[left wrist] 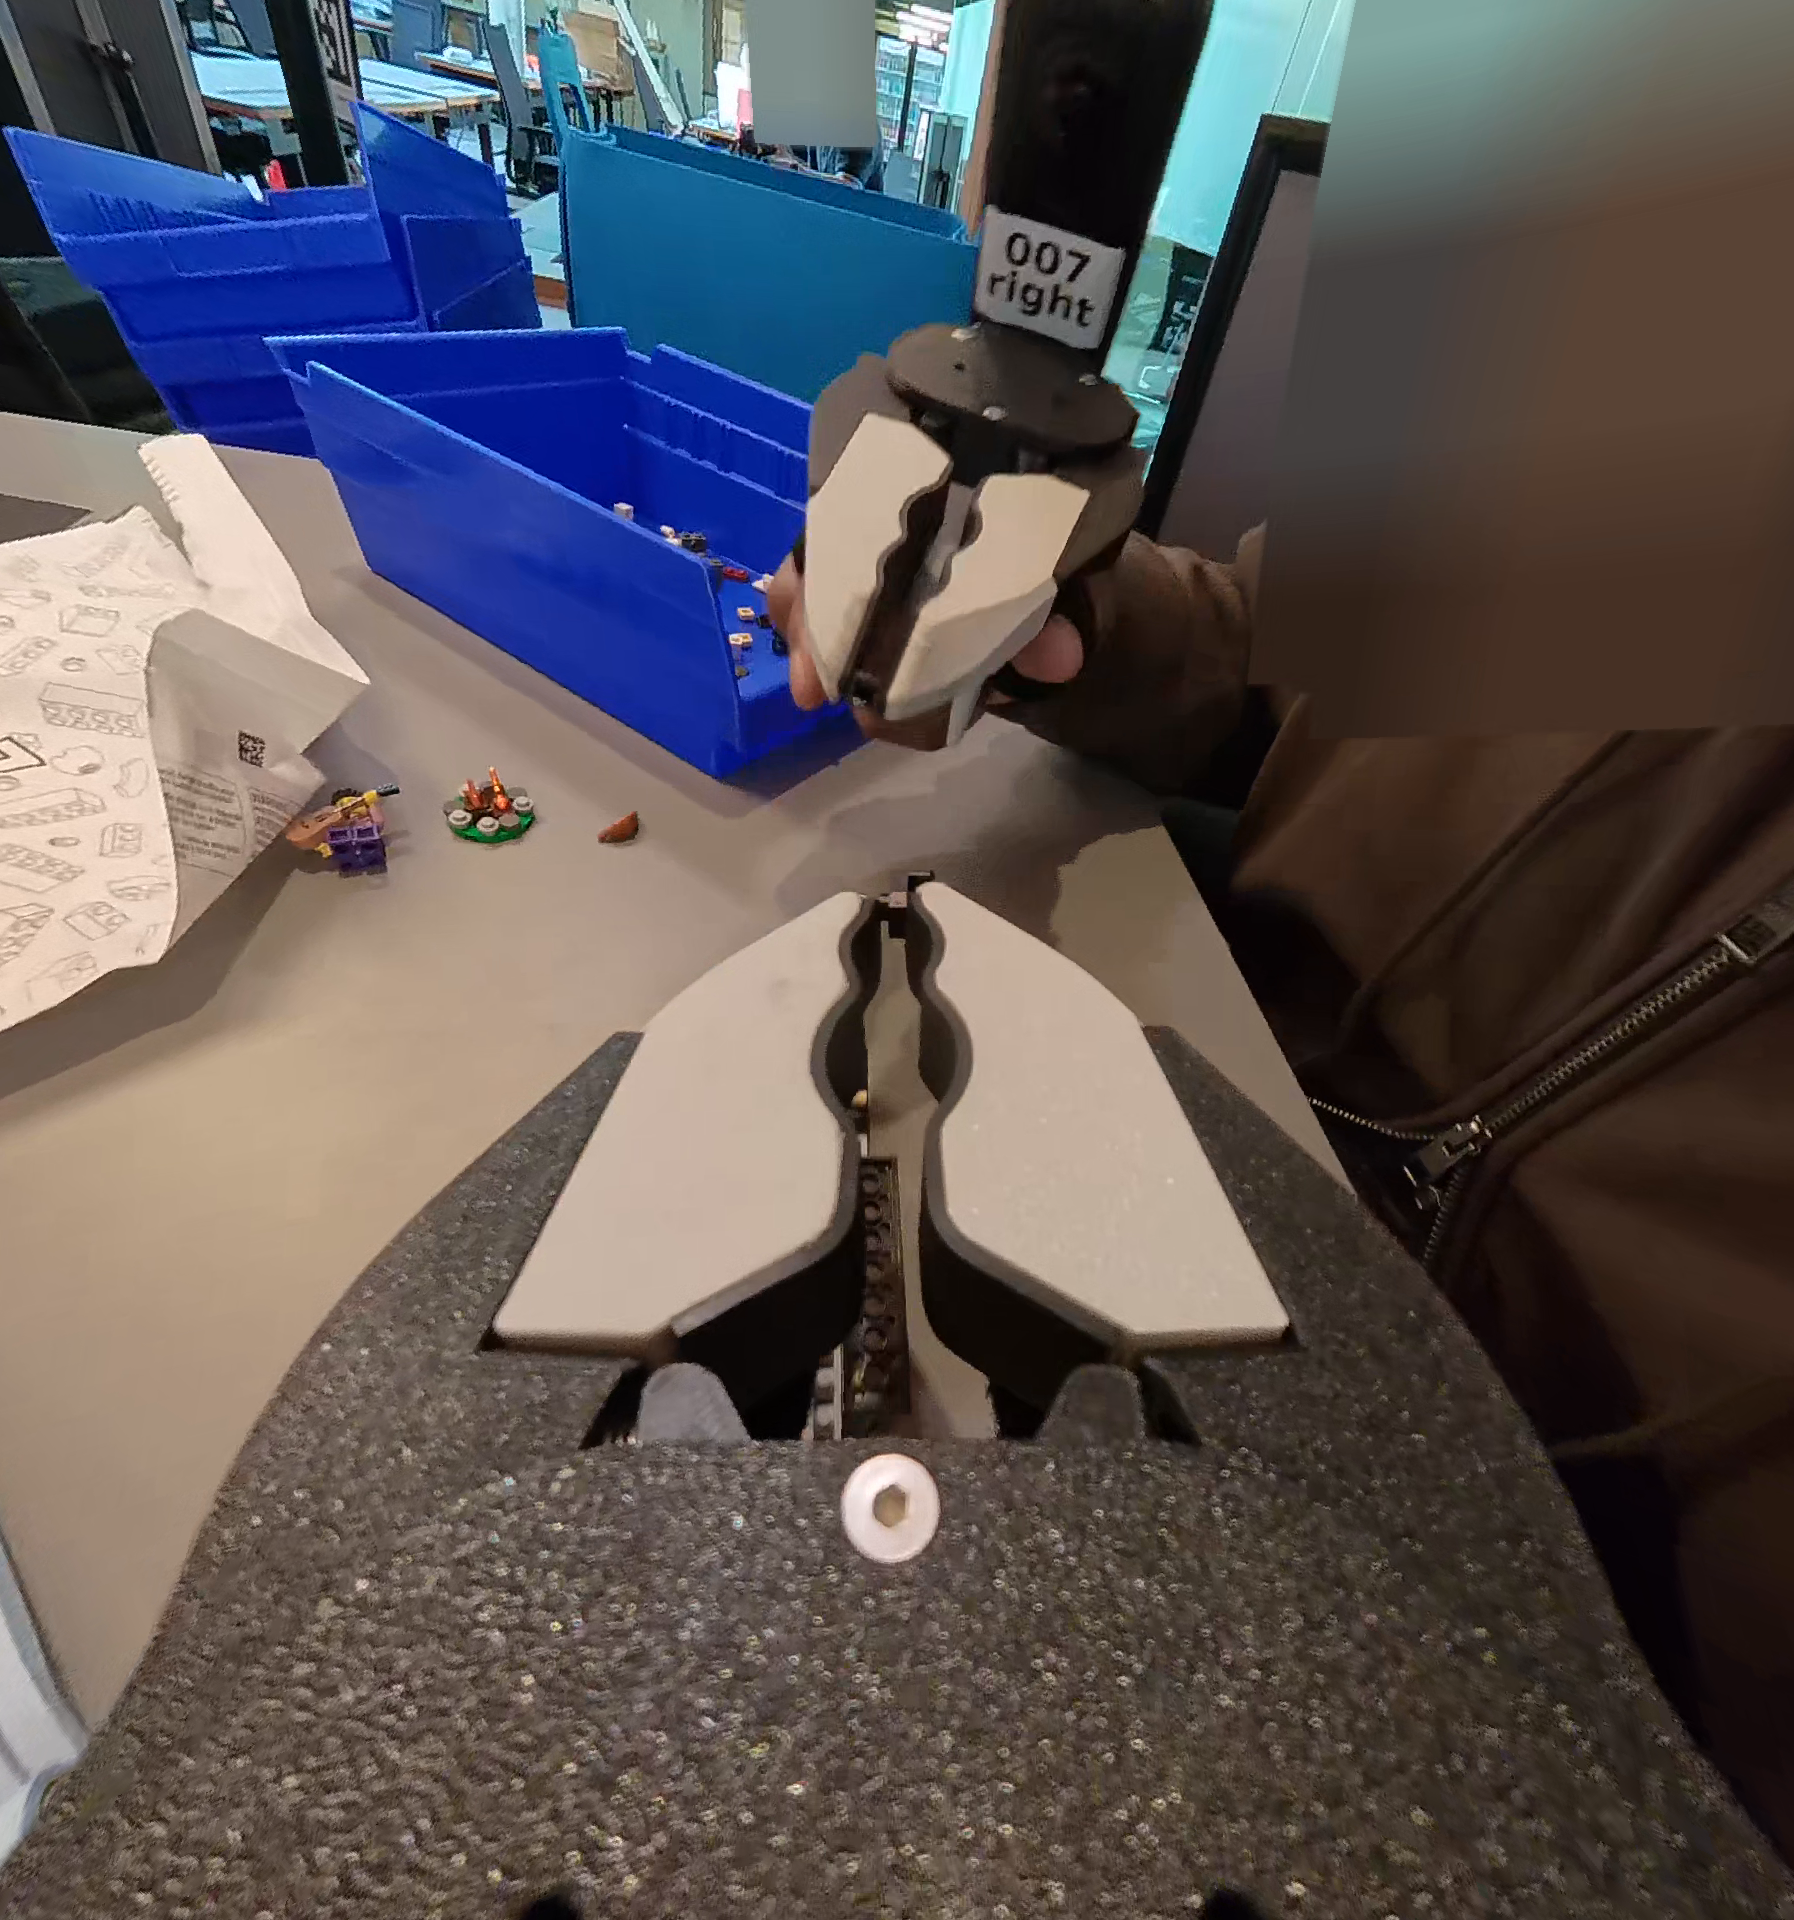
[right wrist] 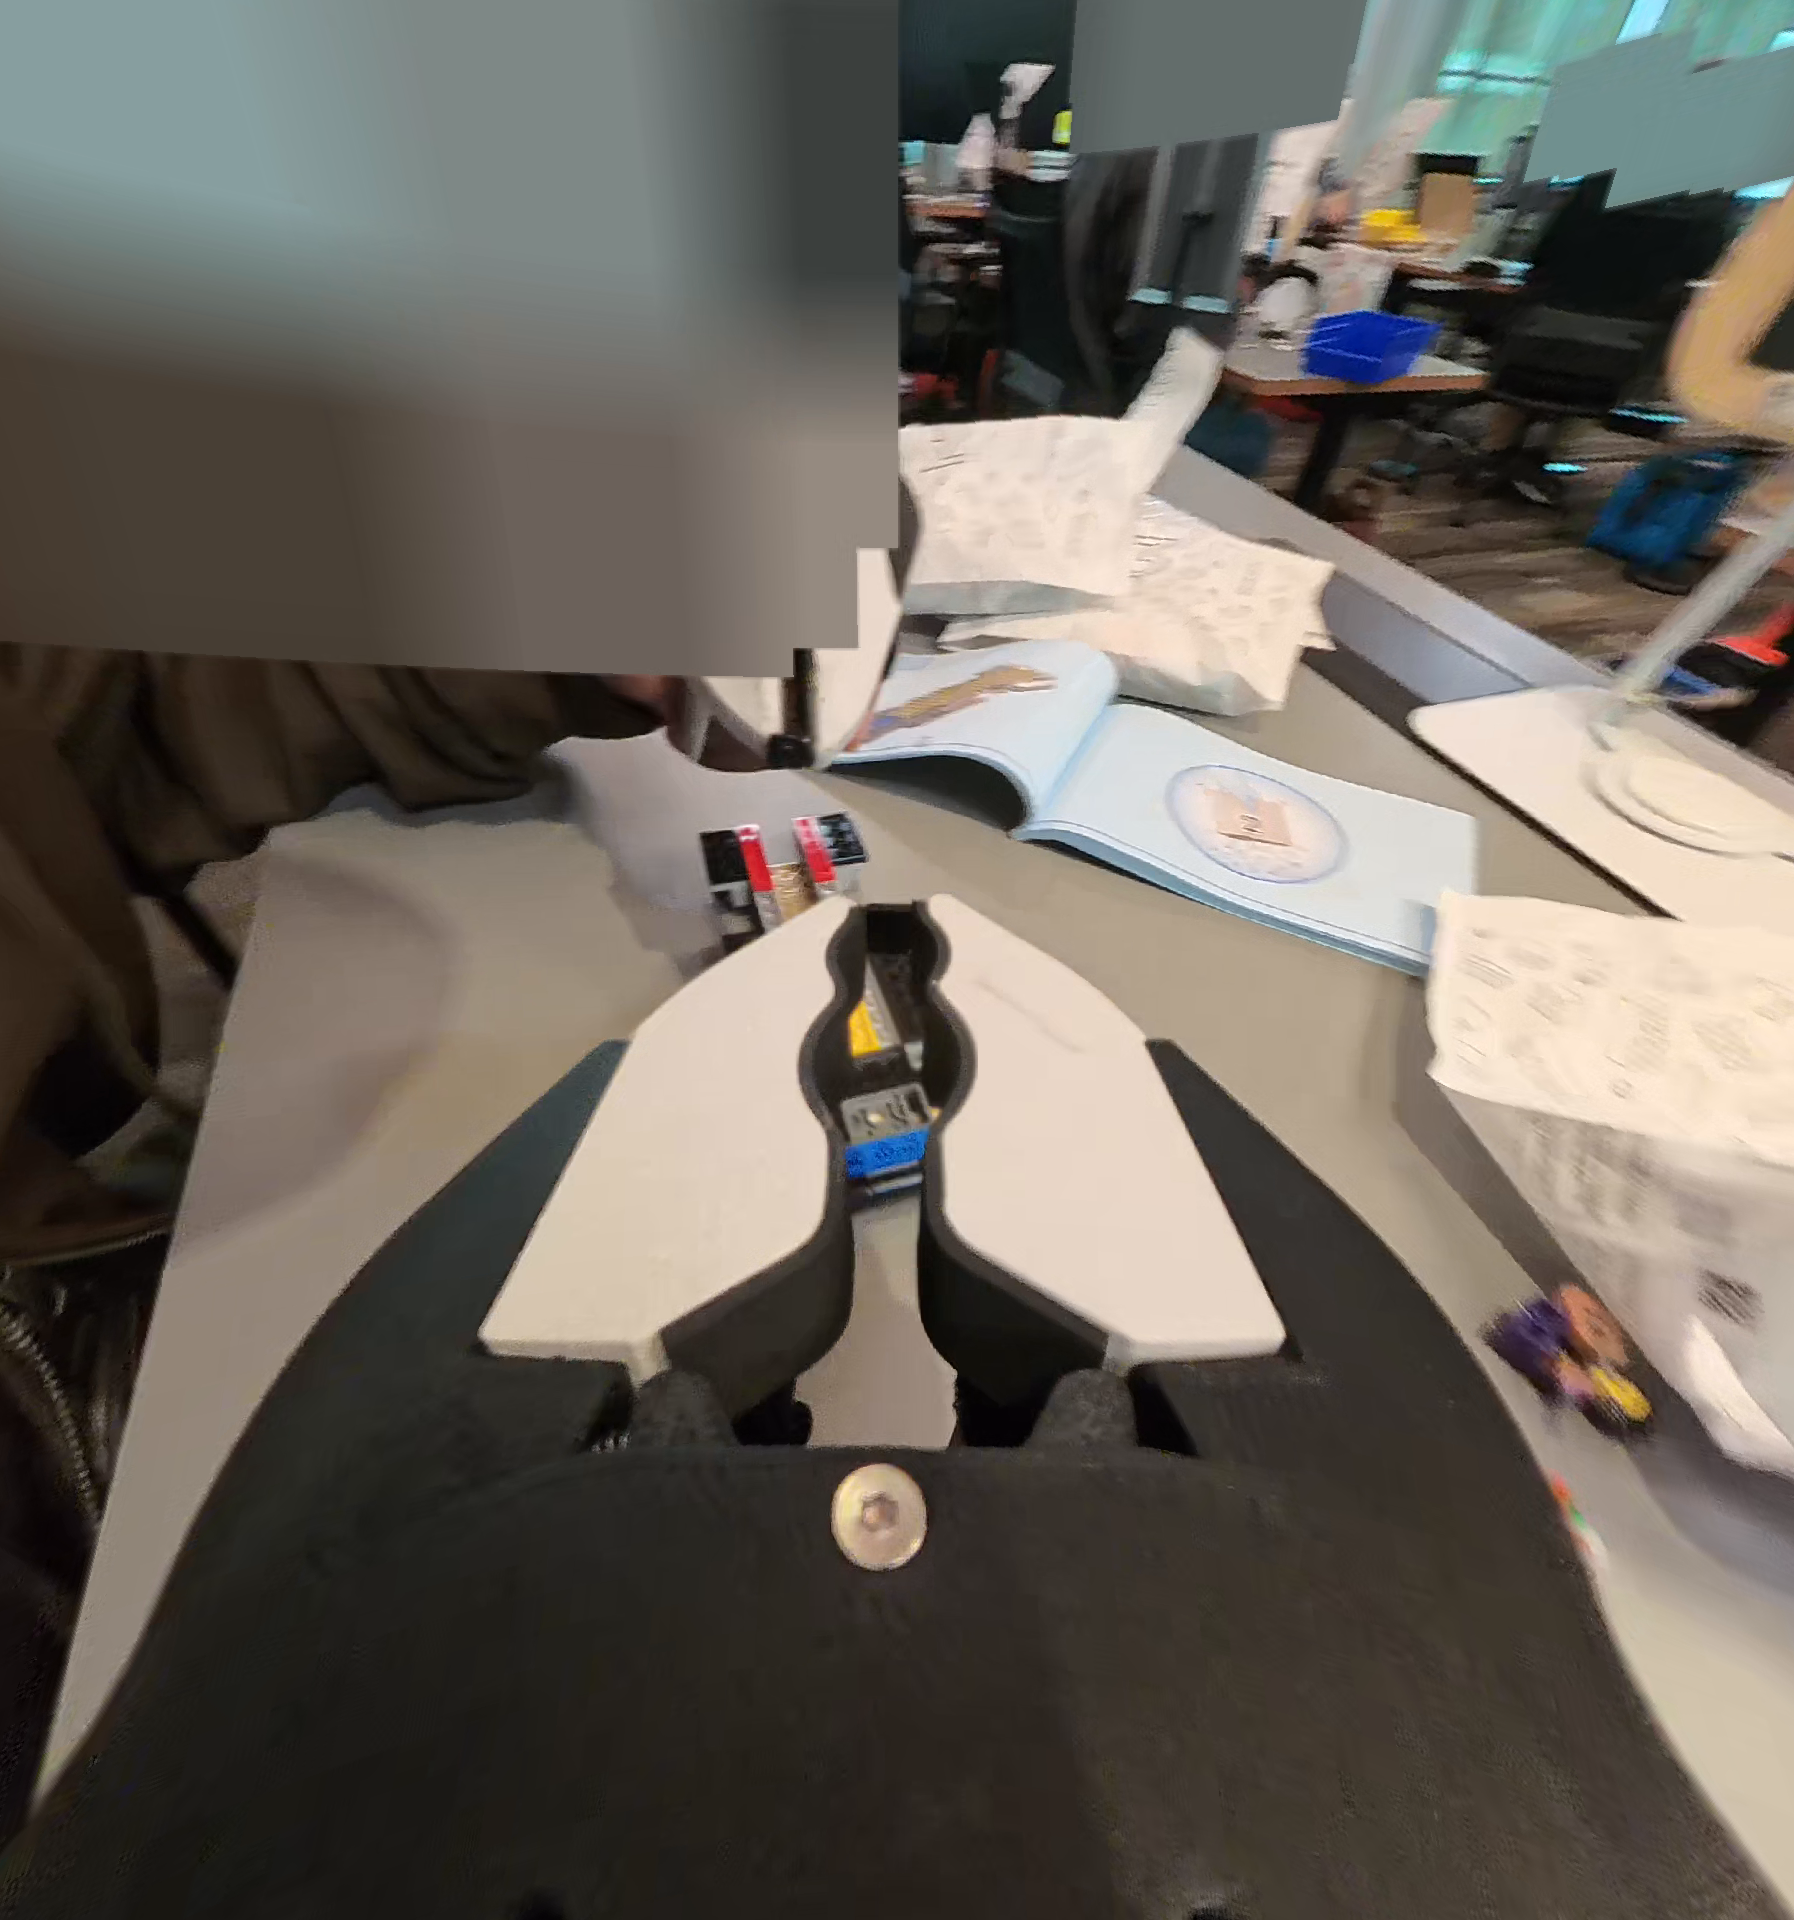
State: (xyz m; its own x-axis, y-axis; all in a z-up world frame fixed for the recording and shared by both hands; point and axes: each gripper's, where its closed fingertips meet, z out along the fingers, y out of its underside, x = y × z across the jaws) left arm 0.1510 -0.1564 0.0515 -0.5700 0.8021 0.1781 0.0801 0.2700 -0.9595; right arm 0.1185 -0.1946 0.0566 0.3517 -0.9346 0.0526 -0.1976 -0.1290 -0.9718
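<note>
Left gripper (left wrist: pixel 898 902) pinches small black piece (left wrist: pixel 908 902); right gripper (right wrist: pixel 898 914) clamps black brick (right wrist: pixel 895 935) over brick model (right wrist: pixel 784 868) on table (right wrist: pixel 436 987)

The table (left wrist: pixel 457 1039) is plain grey. The bins (left wrist: pixel 519 540) far on the left are strong blue, with small tan, black and red bricks inside one. The paper bag (left wrist: pixel 62 727) is white with a black line pattern of bricks. Near it stand a purple toy figure (left wrist: pixel 347 826) and a round green plate (left wrist: pixel 490 808) with orange flames. The booklet (right wrist: pixel 1184 821) is pale blue. The brick model (right wrist: pixel 779 862) is black, red and gold — the gripper fingers (left wrist: pixel 727 1122) are light grey.
</note>
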